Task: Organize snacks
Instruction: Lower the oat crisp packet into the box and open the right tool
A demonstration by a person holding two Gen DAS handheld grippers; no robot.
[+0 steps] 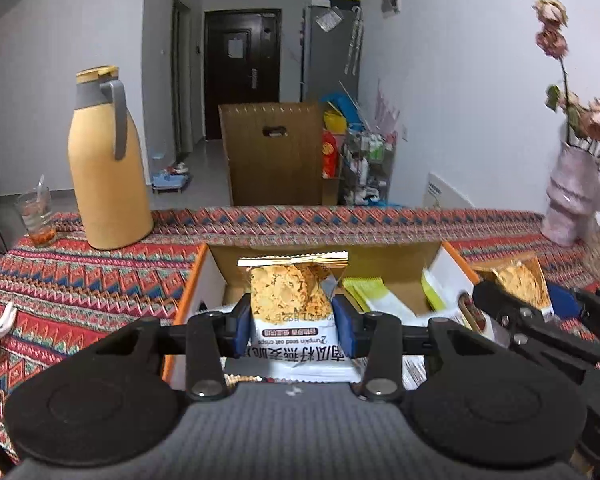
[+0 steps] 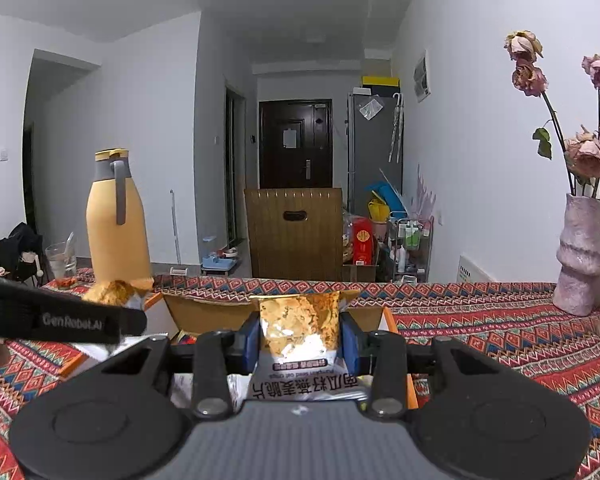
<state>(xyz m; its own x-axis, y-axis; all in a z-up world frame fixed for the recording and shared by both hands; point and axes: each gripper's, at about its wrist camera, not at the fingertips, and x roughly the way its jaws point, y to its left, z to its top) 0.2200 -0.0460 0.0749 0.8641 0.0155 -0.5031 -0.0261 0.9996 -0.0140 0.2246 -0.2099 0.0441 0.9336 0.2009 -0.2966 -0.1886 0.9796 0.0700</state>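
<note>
Each hand-held gripper has a packet of pumpkin seed oat crisps pinched between its blue pads. The left hand-held gripper (image 1: 293,322) is closed on the sides of one oat crisp packet (image 1: 290,300), held upright with its print upside down, just above the open cardboard box (image 1: 204,280) with orange-edged flaps. Inside that box lie green-and-white sachets (image 1: 370,294) on the bottom.

The right hand-held gripper (image 2: 300,340) is likewise clamped on a second oat crisp packet (image 2: 300,326), raised over the box's right side — from the left wrist view it sits just beside the right flap.

The box rests on a desk covered by a red patterned cloth (image 1: 100,276). On the far left of the desk stand a yellow thermos jug (image 1: 106,168) and, near it, a drinking glass (image 1: 36,216); on the far right is a pink vase (image 2: 584,252) of dried roses. Beyond the desk stands a large brown carton (image 1: 274,152).
</note>
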